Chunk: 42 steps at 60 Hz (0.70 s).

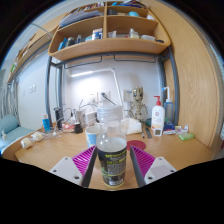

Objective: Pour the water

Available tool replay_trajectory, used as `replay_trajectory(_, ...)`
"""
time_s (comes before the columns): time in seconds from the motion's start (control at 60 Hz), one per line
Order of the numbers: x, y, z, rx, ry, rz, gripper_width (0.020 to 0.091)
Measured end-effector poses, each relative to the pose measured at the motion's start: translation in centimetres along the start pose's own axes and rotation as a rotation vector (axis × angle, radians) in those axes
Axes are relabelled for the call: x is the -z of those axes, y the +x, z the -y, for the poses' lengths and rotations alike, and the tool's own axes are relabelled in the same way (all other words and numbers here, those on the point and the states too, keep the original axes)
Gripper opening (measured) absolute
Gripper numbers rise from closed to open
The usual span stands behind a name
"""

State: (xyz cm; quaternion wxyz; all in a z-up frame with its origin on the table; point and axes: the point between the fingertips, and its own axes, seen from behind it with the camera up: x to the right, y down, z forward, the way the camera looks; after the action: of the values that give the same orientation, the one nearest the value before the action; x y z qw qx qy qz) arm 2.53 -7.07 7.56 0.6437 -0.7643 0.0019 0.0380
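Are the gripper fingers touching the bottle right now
Touching. The gripper view shows the clear bottle between the fingers, both pink pads flush against its sides, no gap visible.

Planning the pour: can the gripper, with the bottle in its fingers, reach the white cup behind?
Probably yes: the gripper is shut on the bottle, and nothing visible stands between it and the white cup.

A clear plastic bottle (111,145) stands upright between the two fingers of the gripper (111,160), its lower body level with the pink pads at either side. It has a rounded shoulder, a pale cap on top and a dark label band around its lower half. Whether the pads press against it cannot be told.
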Motion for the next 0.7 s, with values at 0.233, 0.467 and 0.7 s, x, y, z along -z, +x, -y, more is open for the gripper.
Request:
replay_trajectory(0.233, -1.7, 0.3, 0.1, 0.072, 0.024, -0.015, 0.0403)
replay_trajectory(0.467, -1.8, -0.4, 0.6, 0.135, 0.077, -0.024, 0.0270)
replay_trajectory(0.7, -1.7, 0.5, 1.2, 0.133, 0.066, -0.042, 0.0271)
